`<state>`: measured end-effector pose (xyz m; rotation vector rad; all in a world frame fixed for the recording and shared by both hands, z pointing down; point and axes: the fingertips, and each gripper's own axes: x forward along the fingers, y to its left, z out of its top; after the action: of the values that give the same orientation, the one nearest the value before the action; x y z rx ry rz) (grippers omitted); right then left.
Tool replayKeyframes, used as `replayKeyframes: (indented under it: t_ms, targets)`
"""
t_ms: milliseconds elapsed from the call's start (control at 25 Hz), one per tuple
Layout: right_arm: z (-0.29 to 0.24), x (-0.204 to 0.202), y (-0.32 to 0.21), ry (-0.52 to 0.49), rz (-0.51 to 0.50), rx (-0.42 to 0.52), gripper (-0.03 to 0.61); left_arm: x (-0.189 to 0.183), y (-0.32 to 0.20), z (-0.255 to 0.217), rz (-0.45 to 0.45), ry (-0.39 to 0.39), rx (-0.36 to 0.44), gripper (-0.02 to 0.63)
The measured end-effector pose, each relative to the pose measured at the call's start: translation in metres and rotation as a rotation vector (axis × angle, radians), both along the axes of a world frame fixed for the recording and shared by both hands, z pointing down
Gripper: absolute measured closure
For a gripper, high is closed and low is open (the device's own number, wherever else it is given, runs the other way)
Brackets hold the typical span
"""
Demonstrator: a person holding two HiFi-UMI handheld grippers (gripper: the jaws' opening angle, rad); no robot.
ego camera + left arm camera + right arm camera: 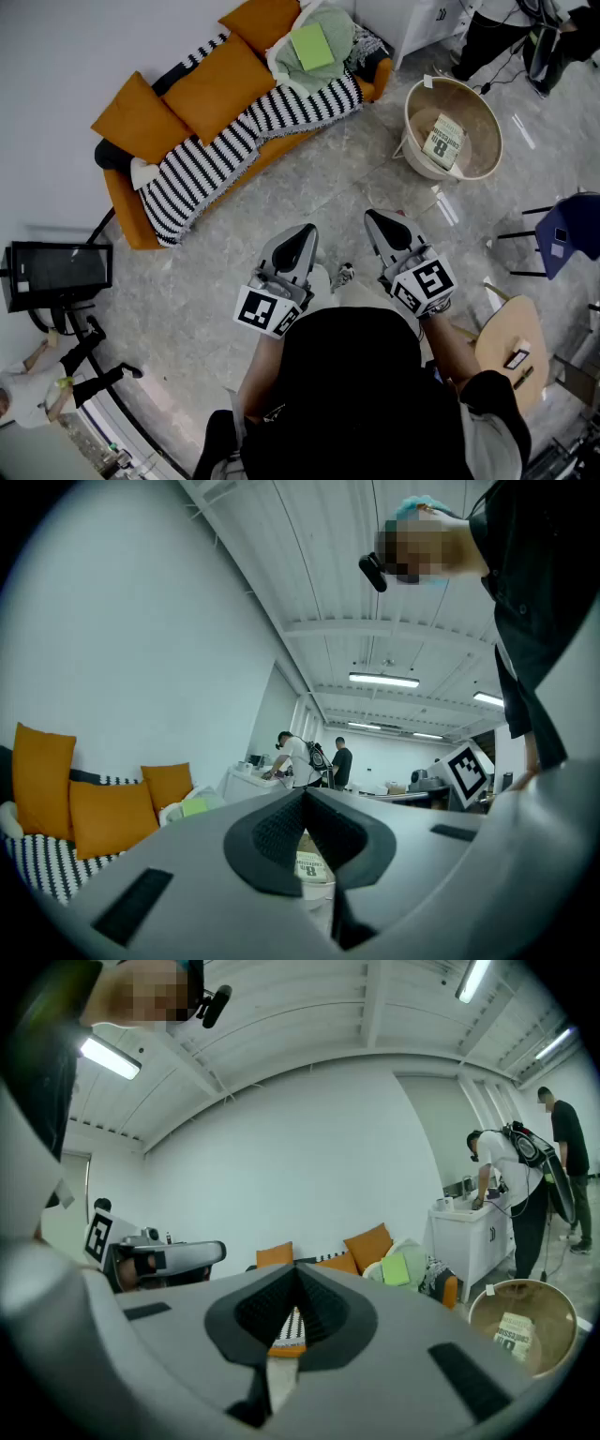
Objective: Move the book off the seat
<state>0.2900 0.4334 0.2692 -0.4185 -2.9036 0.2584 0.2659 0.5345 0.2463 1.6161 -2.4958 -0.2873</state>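
Far left, a dark monitor (56, 270) stands on the floor by the wall. Beside it, an orange sofa (120, 208) runs diagonally up to the right, with a black-and-white striped blanket (202, 169) draped over its seat and orange cushions (220, 80) along the back.

At the sofa's right end a pale green pillow (342, 28) takes up the seat. The green book (312, 45) lies flat on top of it, so it is on the sofa and well away from both tools. The right gripper view shows the same book (406, 1267) resting there.

Centre, near the person: the left gripper (302, 236) is held roughly level over bare floor. Its own view shows its jaws (305, 794) closed tip to tip with nothing clamped. Just to its right, the right gripper (380, 223) is tipped slightly down. Its jaws (295, 1269) are also closed on themselves and empty. The two are side by side and not touching.

Right of them, a round tan basket (469, 108) sits on the floor. A white printed book (442, 139) with a large "8" lies inside.

Further right are a round wooden stool (506, 337) and a blue chair (574, 230).
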Motion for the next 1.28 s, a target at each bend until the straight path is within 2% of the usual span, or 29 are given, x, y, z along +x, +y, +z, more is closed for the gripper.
replayKeyframes:
  t_ms: [160,600,920,1280]
  targets:
    - [-0.007,-0.01,0.012,-0.032,-0.001,0.007,0.563,-0.013,0.012,0.007,-0.022,0.004,0.012,0.604]
    - [-0.003,-0.022,0.025,-0.006,0.013,0.027,0.565,-0.032,0.03,0.013,-0.01,0.015,0.007,0.604]
    - [-0.019,-0.053,0.042,-0.035,0.056,0.0,0.563,-0.069,0.047,0.006,0.036,-0.002,0.023,0.604]
    - [-0.02,-0.088,0.072,-0.03,0.101,0.042,0.563,-0.104,0.075,0.01,0.1,-0.018,0.027,0.604]
